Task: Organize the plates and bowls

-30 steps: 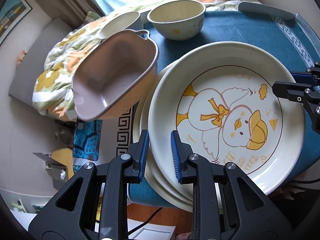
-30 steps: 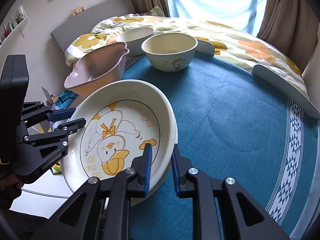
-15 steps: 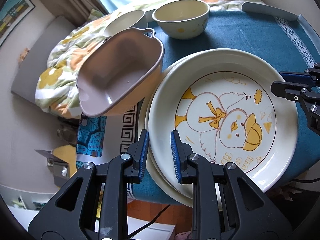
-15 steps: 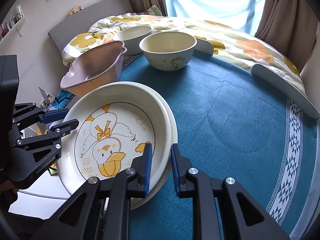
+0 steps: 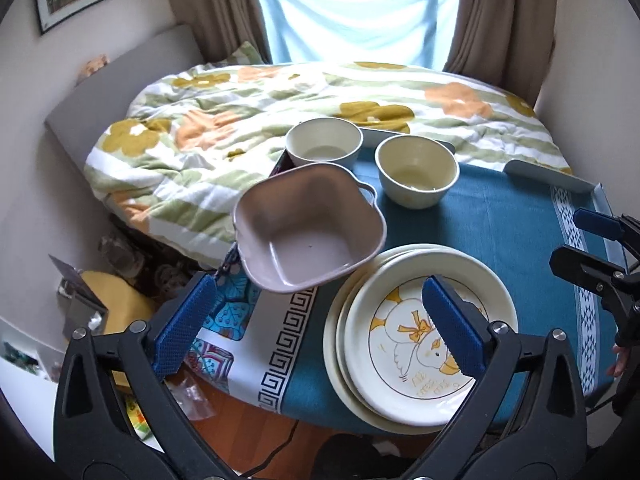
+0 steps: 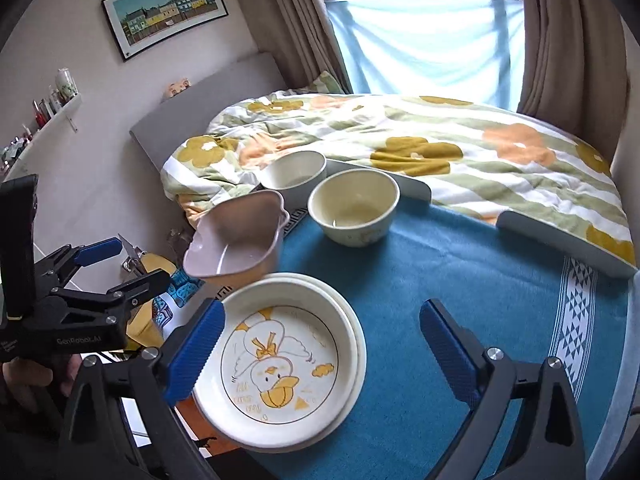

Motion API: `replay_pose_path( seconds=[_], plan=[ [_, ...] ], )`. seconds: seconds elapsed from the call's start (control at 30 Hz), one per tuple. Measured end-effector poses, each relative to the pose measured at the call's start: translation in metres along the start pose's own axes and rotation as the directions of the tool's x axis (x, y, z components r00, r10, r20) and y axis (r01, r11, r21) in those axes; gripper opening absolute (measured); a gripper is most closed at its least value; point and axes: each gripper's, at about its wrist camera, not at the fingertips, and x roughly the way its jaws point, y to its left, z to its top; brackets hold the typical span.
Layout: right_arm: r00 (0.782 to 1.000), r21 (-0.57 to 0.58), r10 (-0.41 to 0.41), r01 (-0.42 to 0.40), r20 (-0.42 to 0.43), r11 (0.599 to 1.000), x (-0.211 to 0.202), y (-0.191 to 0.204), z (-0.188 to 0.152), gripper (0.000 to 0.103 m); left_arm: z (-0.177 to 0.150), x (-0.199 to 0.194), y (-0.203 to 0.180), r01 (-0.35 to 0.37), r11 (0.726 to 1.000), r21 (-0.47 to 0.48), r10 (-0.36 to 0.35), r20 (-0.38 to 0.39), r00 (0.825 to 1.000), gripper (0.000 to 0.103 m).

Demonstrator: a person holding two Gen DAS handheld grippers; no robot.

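A cream plate with a duck drawing lies on top of a stack of cream plates at the near left edge of the blue table. A pink square bowl sits tilted behind the stack. Two cream round bowls stand further back. My left gripper is open and empty above the stack's left side. My right gripper is open and empty above the stack.
A bed with a flowered quilt lies beyond the table. A patterned cloth hangs over the table's left edge. Clutter and a yellow object lie on the floor at left.
Both grippers have opened and let go of the duck plate, which now rests on the stack. Both have drawn back and up, away from the plates.
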Motion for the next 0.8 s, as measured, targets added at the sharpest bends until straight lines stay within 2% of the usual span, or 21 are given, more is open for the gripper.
replay_pose_path(
  seconds=[0.17,0.23,0.33,0.4,0.5,0.57,0.6,0.7,0.8],
  plan=[
    [0.999,-0.099,0.004,-0.008,-0.043,0.995,0.013,0.022,0.036,0.097,0.011,0.009,0.040,0.001,0.993,-0.114,-0.007,-0.049,0.999,0.103],
    [0.996,-0.095,0.053,-0.059,-0.068,0.994,0.027,0.029,0.050,0.097,0.013,0.018,0.057,0.025,0.986,-0.167,-0.038,-0.072,0.997,0.102],
    [0.989,-0.086,0.063,-0.075,-0.132,0.994,0.057,0.036,0.063,0.097,0.013,0.035,0.077,0.061,0.971,-0.232,-0.087,-0.105,0.991,0.102],
    [0.981,-0.082,0.067,-0.082,-0.182,0.993,0.081,0.041,0.068,0.097,0.010,0.049,0.084,0.074,0.962,-0.262,-0.111,-0.132,0.985,0.102],
    [0.960,-0.032,0.125,-0.138,-0.252,0.990,0.115,0.043,0.070,0.097,0.009,0.073,0.093,0.095,0.954,-0.285,-0.148,-0.171,0.974,0.102],
    [0.947,-0.006,0.138,-0.146,-0.288,0.989,0.136,0.044,0.069,0.097,0.009,0.089,0.096,0.113,0.949,-0.296,-0.177,-0.197,0.964,0.102],
    [0.944,0.003,0.142,-0.147,-0.298,0.989,0.144,0.045,0.069,0.096,0.009,0.096,0.096,0.119,0.947,-0.298,-0.187,-0.211,0.959,0.102],
    [0.927,0.024,0.143,-0.144,-0.347,0.989,0.171,0.047,0.068,0.081,0.009,0.120,0.099,0.135,0.943,-0.305,-0.214,-0.242,0.946,0.097],
    [0.913,0.033,0.126,-0.122,-0.388,0.992,0.195,0.049,0.068,0.064,0.012,0.140,0.101,0.162,0.935,-0.314,-0.250,-0.266,0.931,0.083]
  ],
)
